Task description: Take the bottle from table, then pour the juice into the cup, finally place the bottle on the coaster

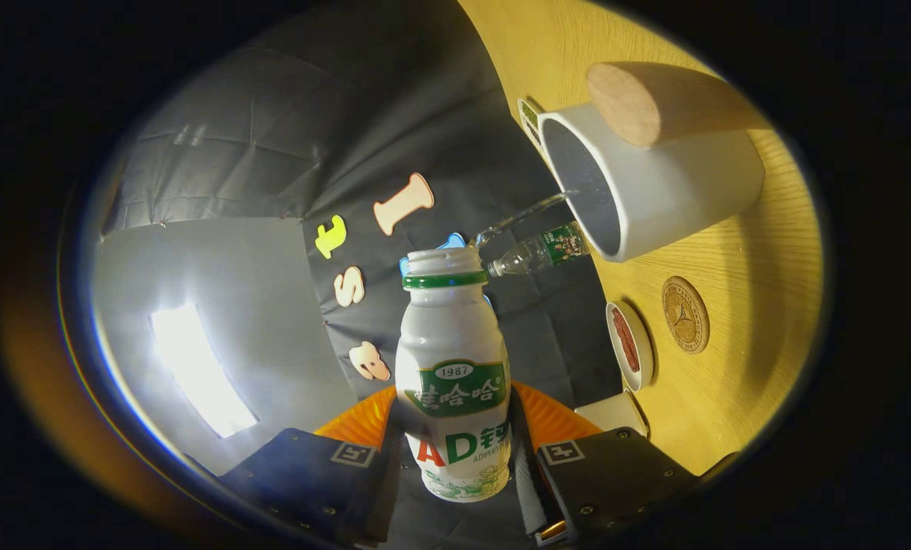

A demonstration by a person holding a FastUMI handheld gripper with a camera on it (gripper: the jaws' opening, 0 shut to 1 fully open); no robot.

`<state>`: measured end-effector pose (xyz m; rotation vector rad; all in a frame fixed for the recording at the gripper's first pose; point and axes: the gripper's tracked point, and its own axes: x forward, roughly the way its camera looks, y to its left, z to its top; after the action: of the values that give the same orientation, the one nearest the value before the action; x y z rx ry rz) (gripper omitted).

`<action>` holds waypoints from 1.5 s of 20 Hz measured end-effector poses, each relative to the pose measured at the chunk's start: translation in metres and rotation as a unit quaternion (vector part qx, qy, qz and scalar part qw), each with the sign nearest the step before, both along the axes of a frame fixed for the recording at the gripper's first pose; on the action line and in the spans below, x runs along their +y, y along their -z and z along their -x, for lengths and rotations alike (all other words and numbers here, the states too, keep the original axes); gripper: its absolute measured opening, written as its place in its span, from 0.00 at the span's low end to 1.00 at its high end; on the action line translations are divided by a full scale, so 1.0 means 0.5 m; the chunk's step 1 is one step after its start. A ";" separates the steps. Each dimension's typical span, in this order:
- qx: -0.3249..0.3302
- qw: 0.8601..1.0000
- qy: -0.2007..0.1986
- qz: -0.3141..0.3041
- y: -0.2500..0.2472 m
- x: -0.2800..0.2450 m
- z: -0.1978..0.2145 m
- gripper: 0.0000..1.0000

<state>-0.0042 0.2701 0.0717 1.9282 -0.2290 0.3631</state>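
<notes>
Bottle (453, 382) is clamped between both fingers of the gripper (455, 466), held well clear of the table (738, 367) and tipped toward the cup (654, 183). A thin stream (516, 220) is seen running from the open neck into the cup's mouth. A clear plastic bottle (539, 253) is seen behind the stream, near the cup rim. A small dish (629, 344) is placed below the cup; the round coaster (685, 314) lies just beside it, bare. A cork-ended cylinder (654, 99) is seen beside the cup.
</notes>
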 end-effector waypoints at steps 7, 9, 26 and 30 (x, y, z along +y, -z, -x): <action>0.003 1.000 0.007 -0.026 -0.003 -0.006 -0.008 0.63; 0.004 0.999 0.008 -0.034 -0.005 -0.007 -0.011 0.63; 0.016 0.994 0.027 -0.102 -0.008 -0.033 -0.012 0.63; 0.016 0.992 0.031 -0.119 -0.009 -0.044 -0.007 0.63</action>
<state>-0.0007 0.2480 0.0765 2.1542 -0.3228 0.2730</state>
